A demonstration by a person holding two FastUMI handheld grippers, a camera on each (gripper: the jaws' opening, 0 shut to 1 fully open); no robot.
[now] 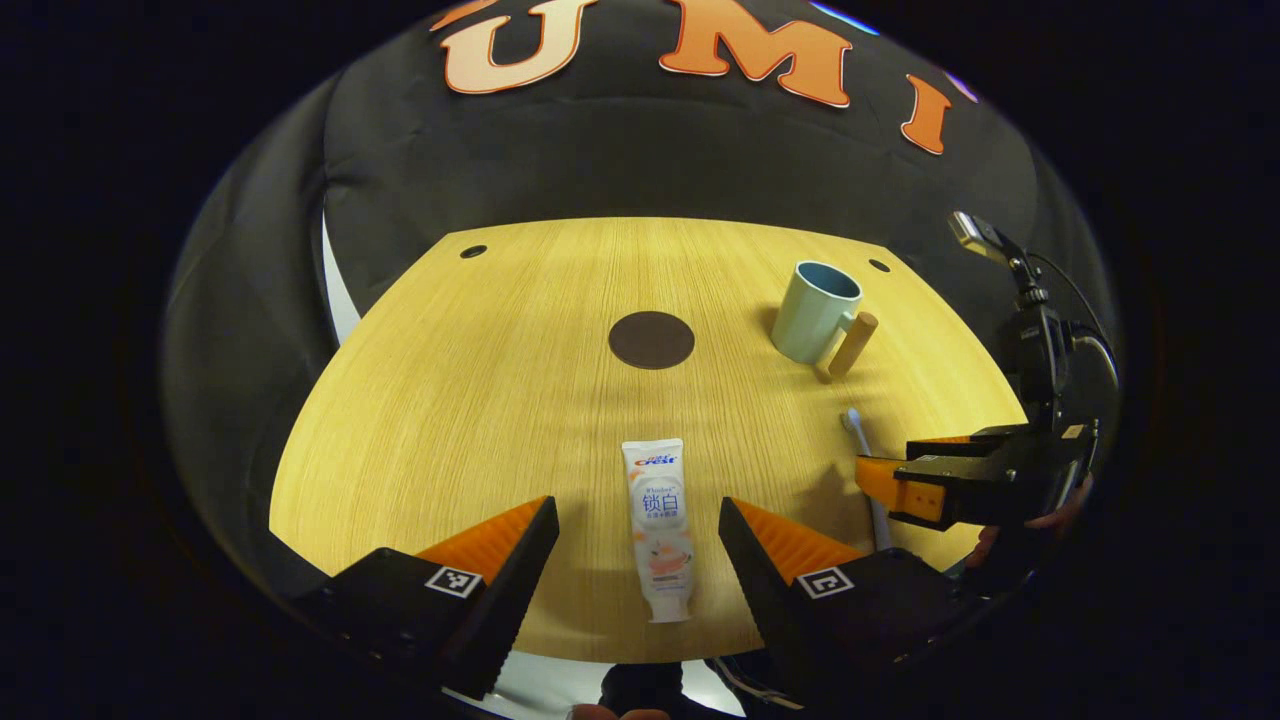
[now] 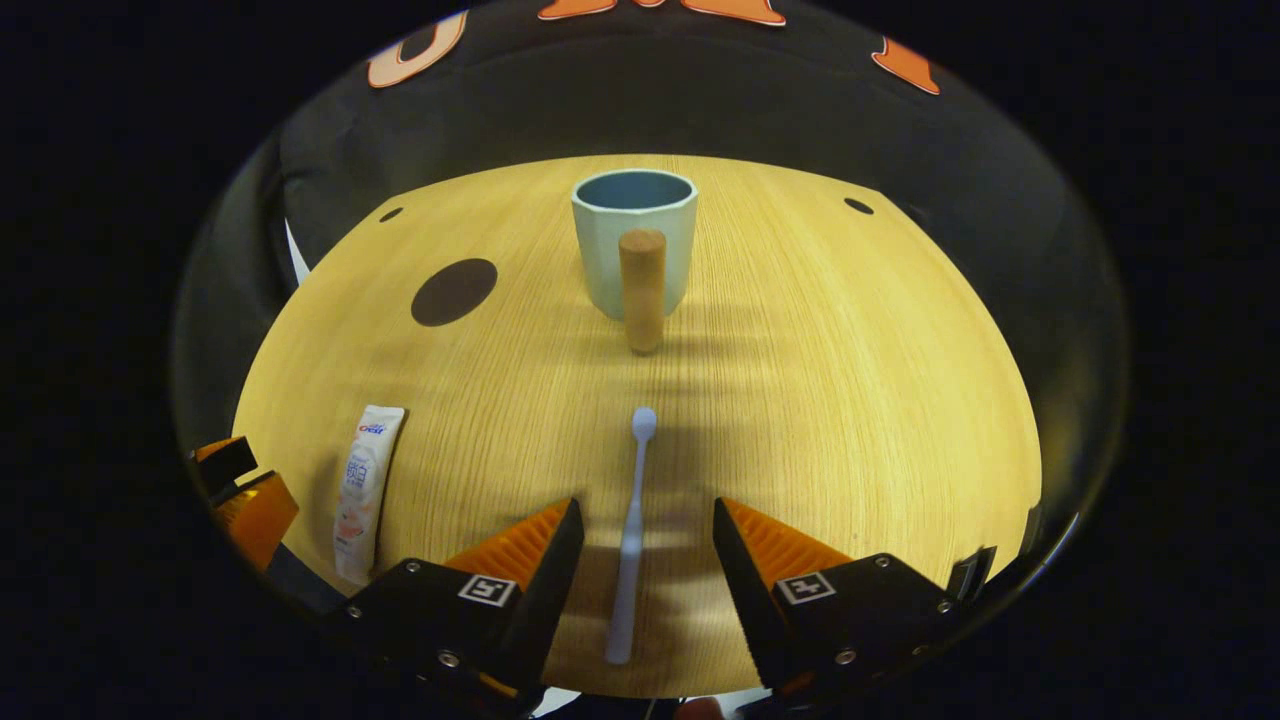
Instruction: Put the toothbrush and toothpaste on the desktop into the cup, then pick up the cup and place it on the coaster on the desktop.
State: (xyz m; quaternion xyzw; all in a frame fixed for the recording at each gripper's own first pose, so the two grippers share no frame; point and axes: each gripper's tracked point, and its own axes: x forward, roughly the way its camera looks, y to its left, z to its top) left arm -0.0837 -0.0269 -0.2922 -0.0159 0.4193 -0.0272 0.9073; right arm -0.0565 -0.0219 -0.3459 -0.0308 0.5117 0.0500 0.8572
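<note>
My left claw (image 1: 638,530) hangs low over the pale, fine-grained wooden table (image 1: 480,400), its ribbed orange fingers spread wide apart with the toothpaste (image 1: 659,528) lying flat between them, untouched. The tube is white and soft-sided, with a flat crimped end pointing away from me; I leave its printing unread. Beyond it sits the coaster (image 1: 651,340), a flat dark-brown disc, and further right the cup (image 1: 817,311), a pale blue-green faceted mug with a stubby round wooden handle. In the left gripper view my right claw (image 1: 900,480) shows at the edge, above the toothbrush (image 1: 856,425).

In the right gripper view the right claw (image 2: 640,545) is likewise wide apart, straddling the slim white toothbrush (image 2: 632,535), whose head points at the cup (image 2: 634,250). The toothpaste (image 2: 367,490) lies off left, the coaster (image 2: 454,292) beyond it.
</note>
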